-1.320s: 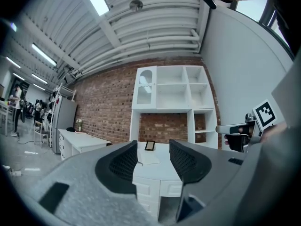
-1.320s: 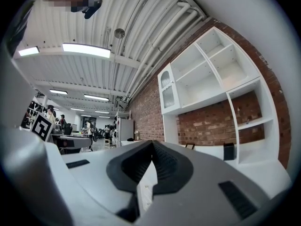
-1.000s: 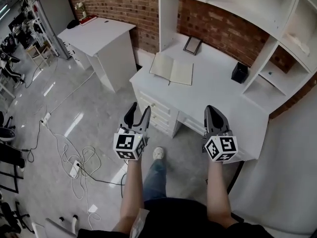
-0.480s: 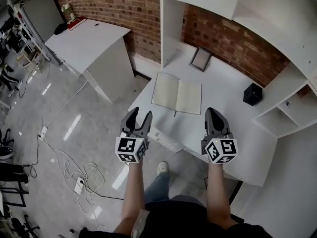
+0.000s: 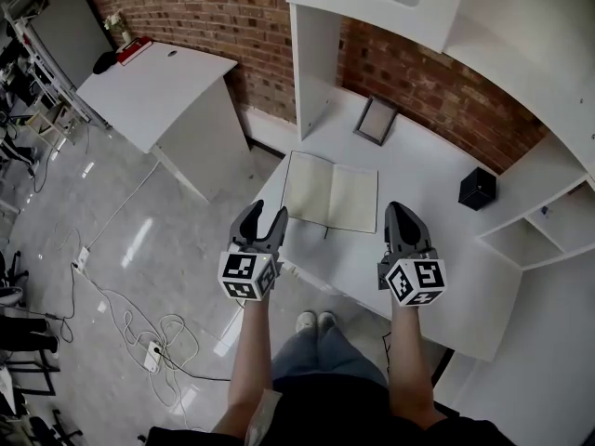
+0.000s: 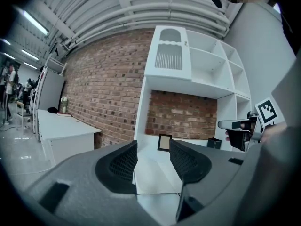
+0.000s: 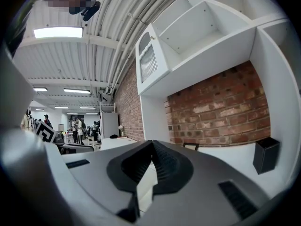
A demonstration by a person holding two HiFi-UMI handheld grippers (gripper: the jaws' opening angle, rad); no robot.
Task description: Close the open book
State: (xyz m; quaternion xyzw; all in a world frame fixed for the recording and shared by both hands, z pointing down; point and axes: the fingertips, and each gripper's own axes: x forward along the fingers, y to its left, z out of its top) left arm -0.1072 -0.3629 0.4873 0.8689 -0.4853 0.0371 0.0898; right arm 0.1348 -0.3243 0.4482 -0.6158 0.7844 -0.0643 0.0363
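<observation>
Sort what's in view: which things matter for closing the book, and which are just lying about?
For the job: open book; left gripper, jaws apart; right gripper, jaws together, empty.
Lying about: picture frame; black box; side table.

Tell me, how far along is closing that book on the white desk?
Nothing looks done yet: the book lies flat and open on the desk. In hand is only the approach: the left gripper, open, and the right gripper, shut, hover empty at the desk's near edge, short of the book. Left: reach a cover and fold it over.
</observation>
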